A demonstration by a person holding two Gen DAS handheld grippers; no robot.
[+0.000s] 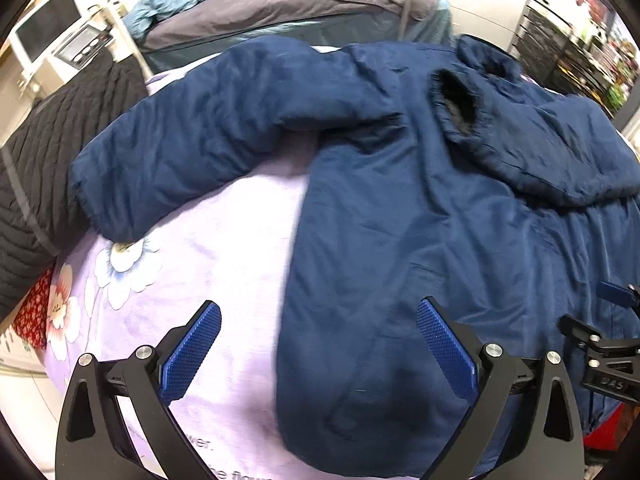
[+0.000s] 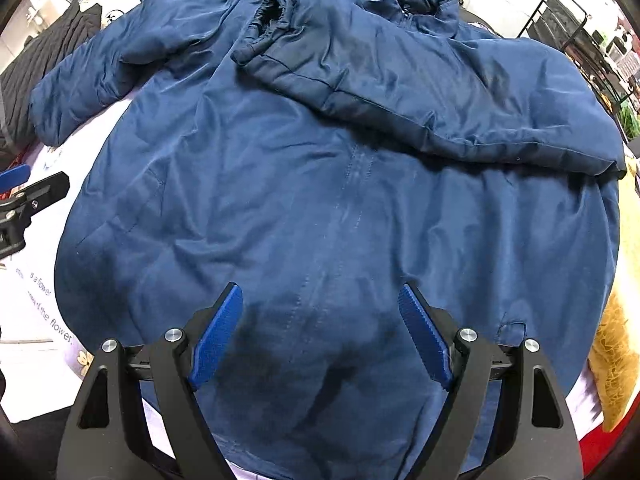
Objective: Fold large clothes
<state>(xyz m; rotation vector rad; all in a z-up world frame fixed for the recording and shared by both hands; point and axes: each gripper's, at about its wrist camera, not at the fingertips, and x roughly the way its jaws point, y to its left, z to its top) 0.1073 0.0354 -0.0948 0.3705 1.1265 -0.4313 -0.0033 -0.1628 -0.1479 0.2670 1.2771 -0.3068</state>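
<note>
One sleeve [image 2: 420, 92] lies folded across the navy jacket [image 2: 320, 220], both our left gripper [image 1: 318, 344] and right gripper [image 2: 320, 332] hang released, so next we probably take the outstretched sleeve [image 1: 192, 148].

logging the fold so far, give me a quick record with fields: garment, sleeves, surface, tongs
garment: navy jacket lying flat
sleeves: right sleeve folded across the chest; left sleeve stretched out to the side
surface: lilac floral sheet
left tongs: open, nothing held, above jacket's edge
right tongs: open, nothing held, above the hem
</note>
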